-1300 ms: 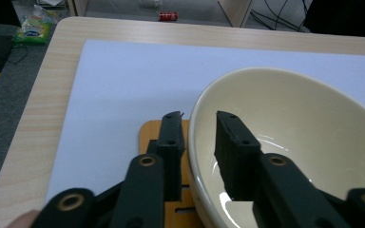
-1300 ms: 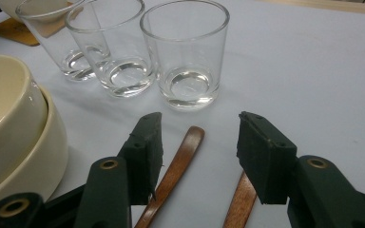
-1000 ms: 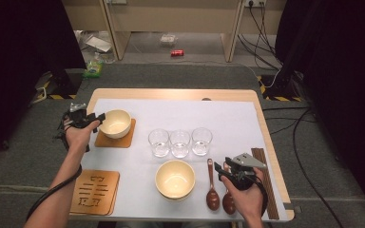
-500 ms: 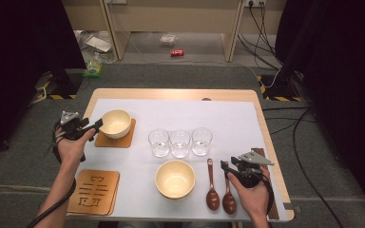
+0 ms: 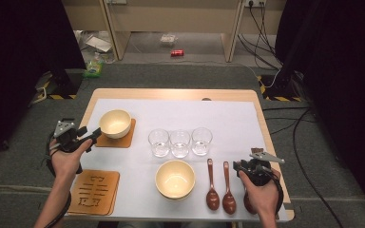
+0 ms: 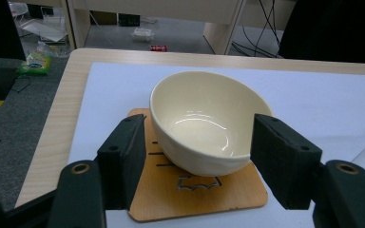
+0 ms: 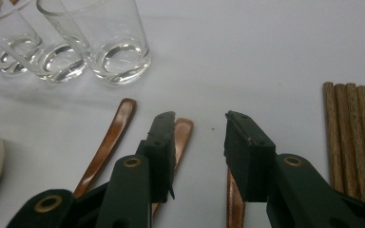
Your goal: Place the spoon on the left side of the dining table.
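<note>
A row of three clear drinking glasses [image 5: 180, 142] is standing at the middle of the white sheet covering the pale wooden table [image 5: 171, 94], and everything else is placed from it.

Well to the left of the glasses, a cream ceramic bowl [image 5: 115, 123] is sitting on a square brown wooden coaster [image 5: 121, 139]. The left gripper [image 5: 86, 137] is hovering just left of that bowl, its jaws spread wide and holding nothing; in the left gripper view the bowl [image 6: 208, 122] is lying between and beyond the two black pads [image 6: 123, 159], apart from both.

On the near side of the glasses a second cream bowl [image 5: 175, 178] is resting on the sheet. To the near right, two dark brown wooden spoons [image 5: 220, 188] are lying side by side. The right gripper [image 5: 240, 166] is hanging just right of them, jaws parted and empty. In the right gripper view its pads [image 7: 164, 147] are sitting above the spoon handles [image 7: 116, 130], with a bundle of brown wooden chopsticks [image 7: 351, 133] alongside.

To the near left of the glasses, an empty carved coaster [image 5: 94, 191] is lying flat.
</note>
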A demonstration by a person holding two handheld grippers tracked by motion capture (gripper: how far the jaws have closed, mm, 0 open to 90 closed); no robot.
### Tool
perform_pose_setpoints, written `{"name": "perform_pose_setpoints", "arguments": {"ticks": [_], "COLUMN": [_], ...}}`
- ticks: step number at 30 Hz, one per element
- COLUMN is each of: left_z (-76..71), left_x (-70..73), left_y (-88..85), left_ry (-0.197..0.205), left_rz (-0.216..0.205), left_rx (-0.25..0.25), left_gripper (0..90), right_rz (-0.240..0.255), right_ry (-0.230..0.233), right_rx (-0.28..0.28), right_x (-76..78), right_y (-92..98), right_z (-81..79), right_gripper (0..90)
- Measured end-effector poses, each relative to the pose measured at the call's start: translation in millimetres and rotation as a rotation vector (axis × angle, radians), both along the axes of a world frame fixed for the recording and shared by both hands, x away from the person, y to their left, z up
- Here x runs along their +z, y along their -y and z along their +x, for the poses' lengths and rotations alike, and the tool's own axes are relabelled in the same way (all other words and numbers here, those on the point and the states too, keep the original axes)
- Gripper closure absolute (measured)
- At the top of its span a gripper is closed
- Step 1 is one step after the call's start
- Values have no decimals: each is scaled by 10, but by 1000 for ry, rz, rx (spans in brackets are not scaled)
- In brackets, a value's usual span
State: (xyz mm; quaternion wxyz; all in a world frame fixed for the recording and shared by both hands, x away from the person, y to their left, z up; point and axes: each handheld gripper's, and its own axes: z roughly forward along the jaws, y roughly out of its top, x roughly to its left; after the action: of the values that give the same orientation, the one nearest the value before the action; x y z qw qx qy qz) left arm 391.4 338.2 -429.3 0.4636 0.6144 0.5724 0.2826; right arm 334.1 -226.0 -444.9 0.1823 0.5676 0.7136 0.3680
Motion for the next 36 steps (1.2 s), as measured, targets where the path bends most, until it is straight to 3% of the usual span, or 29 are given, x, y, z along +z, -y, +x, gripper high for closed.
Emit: {"name": "perform_pose_setpoints", "arguments": {"ticks": [8,10,12,22,36], "left_z": [-8,-18,-31,-77,-83], "left_x": [-22,-25,-31,-1,-6], "left_y": [73,89,96,88,96], "left_ry": [0,6,6,24,20], "left_rz": [-15,-20,-32,-62,-60], "left_rx": [-23,-32,-42,-48,-49], "left_gripper": [362,363,363,369,370], "right_rz": [-9,-11,-13,15,26], "right_ry": [-107,-157,-165,-299,-397], "right_rx": [20,28,31,40,27], "right_x": [-34,-43,-46,-61,-119], "right_y": [-26,-53,-59,-174,-185], "right_z": [116,152,160,252,315], "right_gripper": [694,718,725,731,760]}}
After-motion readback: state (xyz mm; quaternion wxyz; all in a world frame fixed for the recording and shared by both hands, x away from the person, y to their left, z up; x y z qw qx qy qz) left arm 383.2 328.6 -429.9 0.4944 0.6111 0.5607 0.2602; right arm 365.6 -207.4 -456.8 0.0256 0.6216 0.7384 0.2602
